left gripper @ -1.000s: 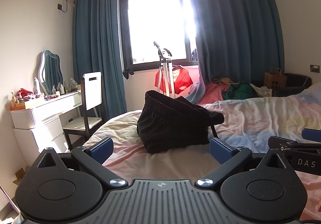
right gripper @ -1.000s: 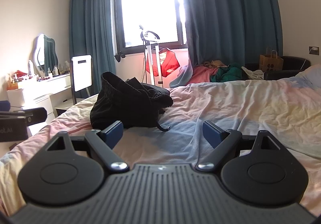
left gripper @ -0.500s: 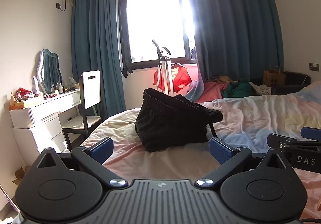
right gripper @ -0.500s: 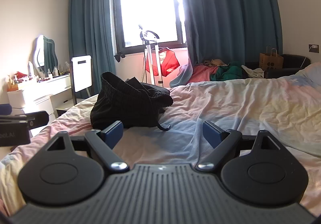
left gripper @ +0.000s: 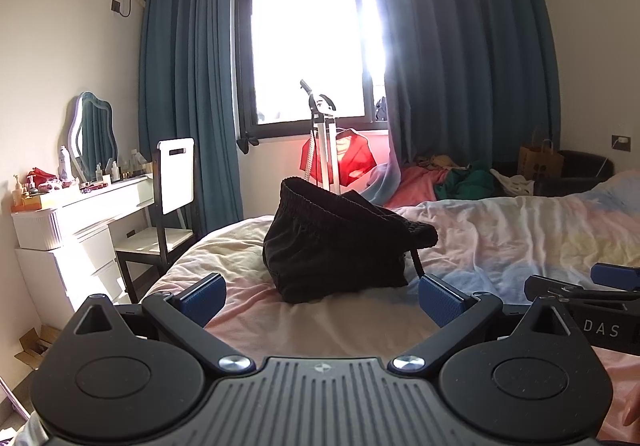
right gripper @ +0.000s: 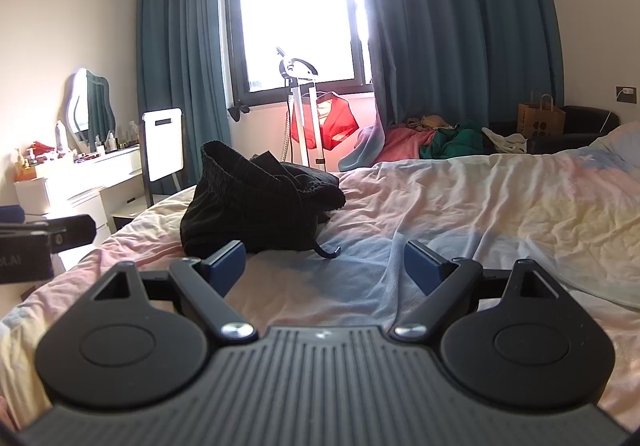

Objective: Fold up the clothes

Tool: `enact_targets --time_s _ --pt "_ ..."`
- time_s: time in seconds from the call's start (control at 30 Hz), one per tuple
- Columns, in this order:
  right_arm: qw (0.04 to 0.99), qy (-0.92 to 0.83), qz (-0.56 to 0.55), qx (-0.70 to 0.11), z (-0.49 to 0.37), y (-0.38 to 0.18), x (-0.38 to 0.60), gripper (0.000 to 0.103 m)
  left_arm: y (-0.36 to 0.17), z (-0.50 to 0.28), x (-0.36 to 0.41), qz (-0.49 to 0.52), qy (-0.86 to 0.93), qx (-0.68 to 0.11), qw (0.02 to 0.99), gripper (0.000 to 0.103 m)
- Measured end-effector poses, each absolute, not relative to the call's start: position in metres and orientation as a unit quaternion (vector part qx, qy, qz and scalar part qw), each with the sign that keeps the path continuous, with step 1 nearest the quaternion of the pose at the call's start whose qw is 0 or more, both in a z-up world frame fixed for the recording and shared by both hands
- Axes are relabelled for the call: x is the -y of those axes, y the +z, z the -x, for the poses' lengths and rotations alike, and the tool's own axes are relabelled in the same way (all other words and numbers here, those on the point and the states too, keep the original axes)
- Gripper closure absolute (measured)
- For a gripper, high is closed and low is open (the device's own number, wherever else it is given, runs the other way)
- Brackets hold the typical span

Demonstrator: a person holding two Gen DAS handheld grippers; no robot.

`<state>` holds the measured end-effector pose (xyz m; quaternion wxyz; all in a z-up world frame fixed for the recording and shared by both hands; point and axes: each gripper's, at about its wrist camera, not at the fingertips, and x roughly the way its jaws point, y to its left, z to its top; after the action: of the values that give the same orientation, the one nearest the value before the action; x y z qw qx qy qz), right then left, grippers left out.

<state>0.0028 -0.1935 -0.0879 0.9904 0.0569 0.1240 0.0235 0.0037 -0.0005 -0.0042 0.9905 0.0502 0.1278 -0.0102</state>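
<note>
On bed (left gripper: 500,246): black garment (left gripper: 336,246), crumpled heap, unfolded; looks soft, light, limp; take hold at ribbed waistband. Left gripper (left gripper: 320,296), right gripper (right gripper: 324,264) short of heap, jaws apart, empty.

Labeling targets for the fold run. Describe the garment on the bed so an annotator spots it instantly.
Start at the bed with the pastel quilt, under the window. Toward its left edge, near the white dresser, sits a crumpled black garment. It is the only dark heap on the quilt, with a ribbed elastic waistband standing up and a drawstring trailing out; the colourful clothes lie beyond the bed.
</note>
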Motion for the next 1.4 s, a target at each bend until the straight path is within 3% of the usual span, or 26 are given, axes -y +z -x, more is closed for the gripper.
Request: enact_targets --time_s 0.7,1.07,1.4 --pt "0.988 0.027 -0.076 -0.130 -0.004 -0.085 0.200 0.015 -0.013 -0.016 -0.006 -0.022 -0.004 -0.143 0.989 0.000" --pt "0.972 0.029 -0.153 -0.173 -0.041 -0.098 0.224 0.015 0.041 -0.053 -0.013 -0.040 0.002 -0.111 0.993 0.000" --pt "0.954 0.029 -0.209 -0.214 -0.212 -0.112 0.249 0.019 -0.022 -0.106 -0.041 -0.033 0.014 -0.142 0.989 0.000"
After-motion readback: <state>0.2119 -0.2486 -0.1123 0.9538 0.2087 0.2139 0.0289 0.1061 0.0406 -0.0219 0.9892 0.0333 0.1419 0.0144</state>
